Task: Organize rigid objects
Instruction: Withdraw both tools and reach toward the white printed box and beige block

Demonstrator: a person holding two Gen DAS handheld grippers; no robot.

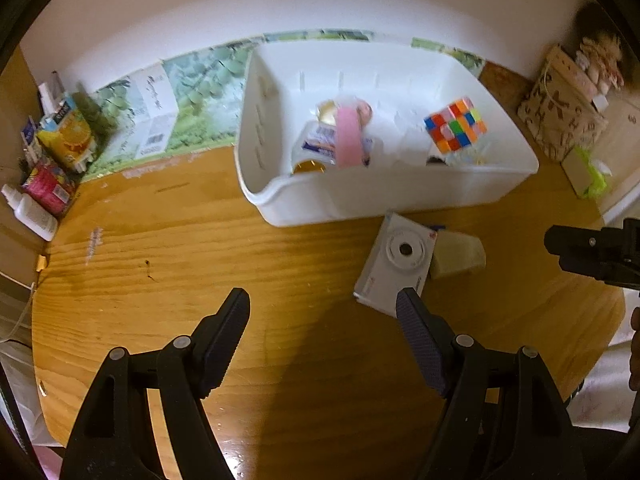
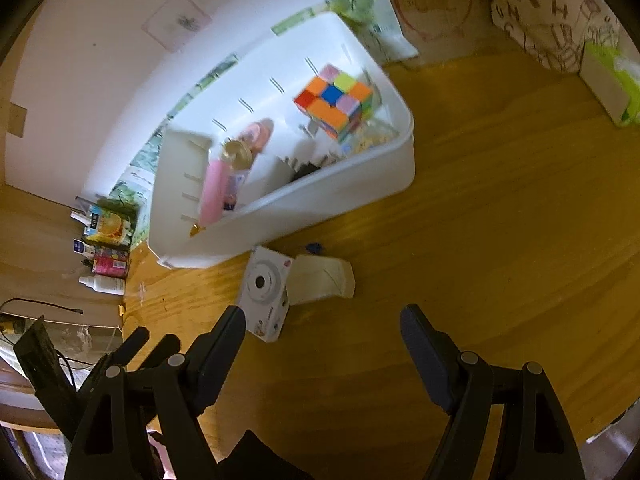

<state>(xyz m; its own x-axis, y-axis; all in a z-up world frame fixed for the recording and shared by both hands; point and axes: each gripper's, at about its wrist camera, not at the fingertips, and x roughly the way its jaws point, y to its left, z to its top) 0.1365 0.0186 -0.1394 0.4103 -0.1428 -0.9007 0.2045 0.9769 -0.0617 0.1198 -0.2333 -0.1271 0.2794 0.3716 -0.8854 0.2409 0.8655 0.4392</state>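
Both grippers hang over the wooden table [image 1: 168, 240], the left gripper [image 1: 323, 304] and the right gripper [image 2: 322, 320] each with jaws wide and holding nothing. The white camera [image 2: 266, 294] lies on the table, just before the white bin [image 2: 360, 184], which holds 1 colourful cube [image 2: 338, 100].

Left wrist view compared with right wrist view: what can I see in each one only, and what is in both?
Only the left wrist view shows the open left gripper whole, and a doll at far right. Only the right wrist view shows the open right gripper whole, and a black cable at lower left. Both show the white bin holding the colour cube, and the white camera beside a pale box on the wooden table.
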